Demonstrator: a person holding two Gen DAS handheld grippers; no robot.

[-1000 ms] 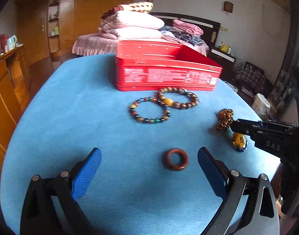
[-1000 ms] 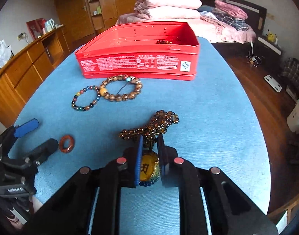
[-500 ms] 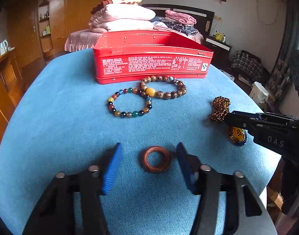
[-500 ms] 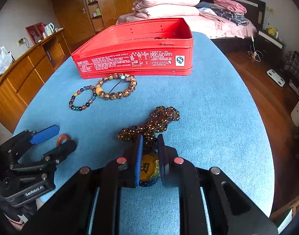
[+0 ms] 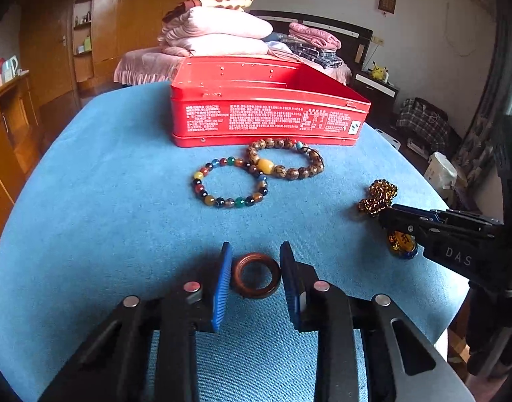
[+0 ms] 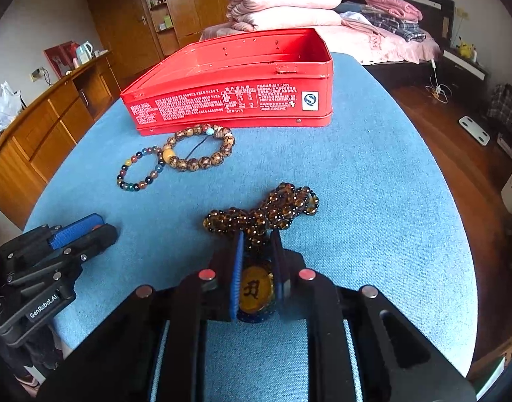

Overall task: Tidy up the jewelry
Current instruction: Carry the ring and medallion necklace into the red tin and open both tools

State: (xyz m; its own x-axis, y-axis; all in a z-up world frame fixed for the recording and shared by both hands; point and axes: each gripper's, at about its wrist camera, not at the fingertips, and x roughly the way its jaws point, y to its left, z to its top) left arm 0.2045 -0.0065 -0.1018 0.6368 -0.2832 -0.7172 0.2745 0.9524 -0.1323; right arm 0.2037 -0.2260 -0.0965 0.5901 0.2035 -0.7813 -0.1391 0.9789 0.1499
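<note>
A brown ring [image 5: 256, 294] lies flat on the blue table [image 5: 105, 201]. My left gripper [image 5: 255, 246] is closing on it, and its blue pads meet the ring on both sides. My right gripper [image 6: 257, 234] is shut on the yellow pendant [image 6: 254, 289] of an amber bead necklace [image 6: 266, 214], whose beads are heaped just past the fingertips. A multicoloured bead bracelet [image 5: 202, 174] and a brown bead bracelet [image 5: 289, 171] lie touching in front of the open red tin [image 5: 266, 120].
The table's right edge runs close behind the right gripper [image 5: 389, 216]. The left gripper [image 6: 88, 231] sits near the table's left front edge. A wooden cabinet [image 6: 38, 134] stands left of the table, and a bed with folded quilts [image 6: 282, 3] beyond it.
The left jaws have narrowed from wide open to the ring's sides, with the ring now centred between them. The right gripper keeps its hold on the pendant and has not moved.
</note>
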